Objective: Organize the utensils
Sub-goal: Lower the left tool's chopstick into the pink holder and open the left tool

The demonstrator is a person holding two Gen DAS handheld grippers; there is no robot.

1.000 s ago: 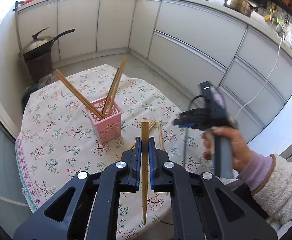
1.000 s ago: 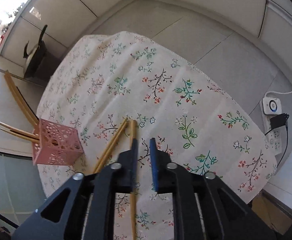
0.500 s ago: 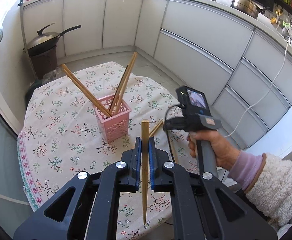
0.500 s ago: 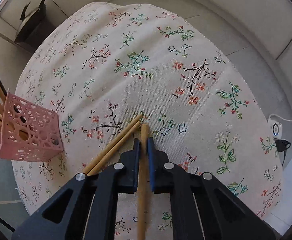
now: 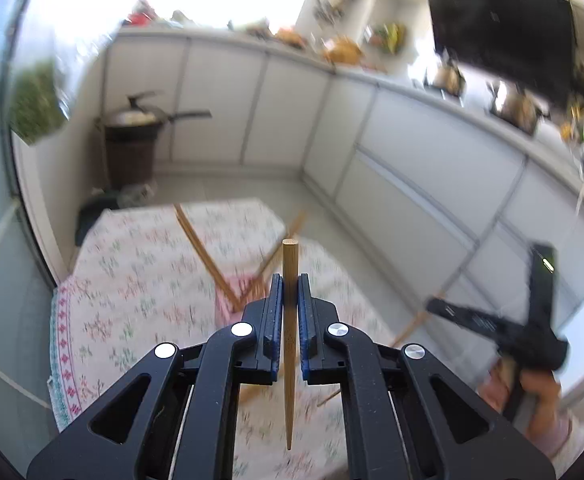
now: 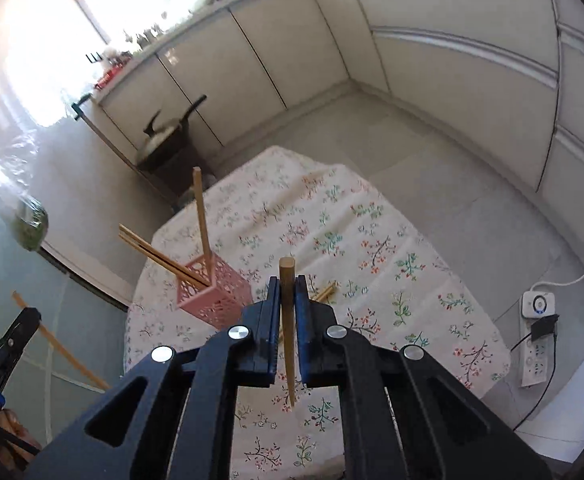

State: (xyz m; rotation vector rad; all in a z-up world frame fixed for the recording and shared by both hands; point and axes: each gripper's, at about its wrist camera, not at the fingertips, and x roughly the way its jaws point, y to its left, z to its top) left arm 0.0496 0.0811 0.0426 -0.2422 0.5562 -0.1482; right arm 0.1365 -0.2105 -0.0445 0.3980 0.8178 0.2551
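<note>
White cabinets [image 6: 432, 92] wrap round the room, and in front of them stands the surface [image 6: 372, 240], draped in a floral tablecloth. Off by the far wall a lidded wok [image 6: 163, 136] sits on a dark stand.

On the cloth is the pink holder [image 6: 215, 296], a lattice-sided cup toward the left side in the right wrist view. Several chopsticks already stand in it — one nearly upright [image 6: 201, 216], two more leaning out to the left [image 6: 151, 250]. A couple of loose chopsticks [image 6: 326, 292] lie flat on the cloth just beyond the right gripper's fingertips.

The left gripper [image 5: 290, 300] is raised above the surface with its jaws clamped on a single chopstick [image 5: 289, 264], which runs lengthwise between the blue pads, blunt end forward and thin tip trailing back. That view is blurred.

The right gripper [image 6: 287, 300] is likewise pinched tight on its own chopstick [image 6: 286, 276], held the same way — thick end forward, well above the cloth and to the right of the holder.
</note>
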